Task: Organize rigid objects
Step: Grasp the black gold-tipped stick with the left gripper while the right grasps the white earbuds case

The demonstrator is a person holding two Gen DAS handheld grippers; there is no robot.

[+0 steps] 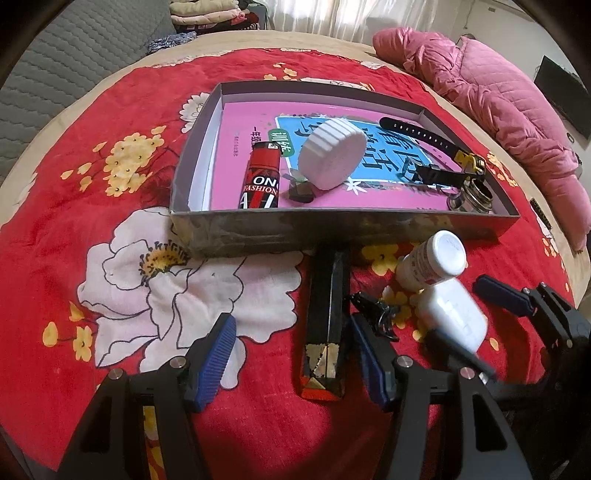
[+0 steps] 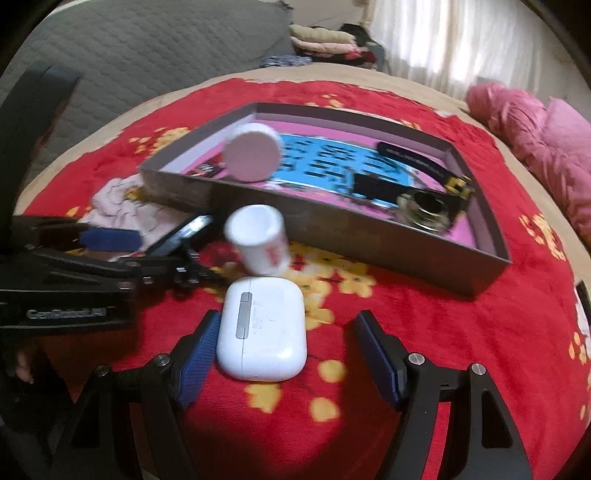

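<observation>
A grey open box (image 1: pixel 280 229) lies on a red flowered cloth. In it are a red lighter (image 1: pixel 260 177), a white ribbed lid (image 1: pixel 332 153), a black watch strap (image 1: pixel 421 134) and a metal ring part (image 1: pixel 472 197). In front of the box lie a long black case (image 1: pixel 327 325), a white pill bottle (image 1: pixel 432 260) and a white earbud case (image 2: pixel 262 328). My left gripper (image 1: pixel 293 354) is open around the black case. My right gripper (image 2: pixel 286 354) is open around the earbud case; its left pad is close to it.
A pink quilted coat (image 1: pixel 491 96) lies at the far right. Folded clothes (image 1: pixel 214 13) are stacked at the back. A small black clip (image 1: pixel 376 314) lies beside the black case. The box (image 2: pixel 332 221) stands just beyond the bottle (image 2: pixel 258 240).
</observation>
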